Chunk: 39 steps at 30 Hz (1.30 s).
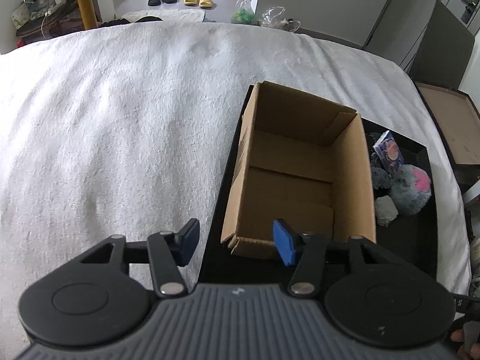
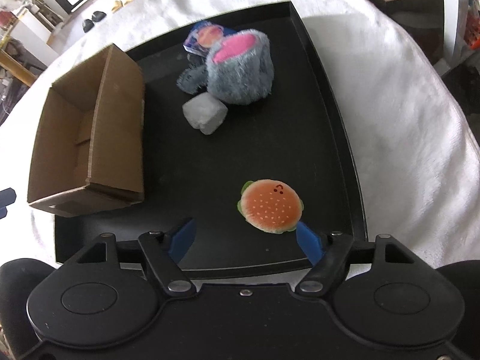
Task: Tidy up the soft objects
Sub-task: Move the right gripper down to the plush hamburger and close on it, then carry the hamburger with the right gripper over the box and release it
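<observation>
In the left wrist view, the left gripper [image 1: 237, 241] fills the bottom of the frame with its blue-padded fingers [image 1: 284, 246] apart and nothing between them. One finger sits over the white fleece blanket [image 1: 120, 114] of the bed, the other over the near end of an open cardboard box [image 1: 300, 162]. The box is empty and stands on the left part of a black tray [image 1: 420, 240]. At the right of the frame, past the box wall, lie a grey plush toy with a pink patch [image 1: 411, 192], a small whitish soft cube [image 1: 387, 211] and a colourful packet [image 1: 387, 150].

In the right wrist view, the right gripper [image 2: 244, 238] points down at the tray [image 2: 330, 120], fingers [image 2: 309, 241] apart and gripping nothing. A hamburger plush [image 2: 271, 206] lies on the tray just beyond the fingertips, toward the right finger; whether it touches that finger is unclear. The grey plush [image 2: 240, 69], cube [image 2: 205, 114] and packet [image 2: 204, 37] cluster in the upper middle, and the box [image 2: 87, 138] stands at the left.
</observation>
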### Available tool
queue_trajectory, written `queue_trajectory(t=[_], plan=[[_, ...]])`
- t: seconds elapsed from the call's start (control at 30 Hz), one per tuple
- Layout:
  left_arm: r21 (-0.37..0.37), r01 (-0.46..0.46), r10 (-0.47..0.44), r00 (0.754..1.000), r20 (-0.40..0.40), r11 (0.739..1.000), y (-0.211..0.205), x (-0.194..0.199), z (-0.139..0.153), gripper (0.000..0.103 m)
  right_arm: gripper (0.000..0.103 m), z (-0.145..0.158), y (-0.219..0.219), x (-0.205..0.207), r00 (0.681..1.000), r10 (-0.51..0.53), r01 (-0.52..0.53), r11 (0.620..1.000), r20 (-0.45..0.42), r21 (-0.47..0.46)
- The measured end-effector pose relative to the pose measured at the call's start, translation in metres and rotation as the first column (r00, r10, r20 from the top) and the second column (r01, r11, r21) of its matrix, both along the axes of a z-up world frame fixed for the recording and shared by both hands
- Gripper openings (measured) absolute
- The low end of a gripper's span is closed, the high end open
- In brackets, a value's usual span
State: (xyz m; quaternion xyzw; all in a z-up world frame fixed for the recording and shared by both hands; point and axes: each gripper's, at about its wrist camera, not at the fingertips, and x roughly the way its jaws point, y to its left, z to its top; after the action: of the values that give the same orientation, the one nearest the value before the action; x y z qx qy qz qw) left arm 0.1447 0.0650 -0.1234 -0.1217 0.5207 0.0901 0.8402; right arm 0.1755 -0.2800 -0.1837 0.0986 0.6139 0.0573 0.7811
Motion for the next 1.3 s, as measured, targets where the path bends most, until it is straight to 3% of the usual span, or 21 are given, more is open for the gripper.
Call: queue_trajectory(t=[0.23,0.4,0.63,0.7,0.77,0.87,1.3], plan=[[-0.010,-0.018,0.017,1.000,-0.025,1.000,0.005,0.014,-0.017,0.042,0.071,-0.026,0.003,0.011,0.998,0.006,-0.008,0.999,-0.066,-0.042],[-0.002,-0.022,0.021,0.999,-0.032,1.000,0.006,0.023,-0.027,0.040,0.070,-0.037,0.001,0.018,0.997,-0.007,0.001,0.997,-0.082,-0.072],[-0.011,-0.025,0.025,0.998,-0.050,1.000,0.009,0.031,-0.038,0.025,0.070,-0.047,0.005,0.027,0.996,0.004,-0.013,0.995,-0.088,-0.100],[-0.008,-0.026,0.026,0.999,-0.048,1.000,0.008,0.031,-0.039,0.018,0.055,-0.049,0.006,0.027,0.996,0.015,-0.023,0.995,-0.089,-0.096],[-0.003,-0.025,0.025,0.999,-0.043,1.000,0.008,0.030,-0.039,0.008,0.047,-0.052,0.006,0.027,0.995,0.017,-0.025,0.997,-0.101,-0.072],[-0.009,-0.012,0.011,0.999,-0.033,1.000,0.007,0.029,-0.039,0.008,0.043,-0.048,0.005,0.028,0.997,0.025,-0.030,0.998,-0.078,-0.061],[-0.029,0.056,-0.056,0.998,0.002,0.998,0.003,0.011,-0.036,0.008,0.043,-0.016,0.002,0.018,1.000,0.025,-0.025,0.999,-0.005,-0.022]])
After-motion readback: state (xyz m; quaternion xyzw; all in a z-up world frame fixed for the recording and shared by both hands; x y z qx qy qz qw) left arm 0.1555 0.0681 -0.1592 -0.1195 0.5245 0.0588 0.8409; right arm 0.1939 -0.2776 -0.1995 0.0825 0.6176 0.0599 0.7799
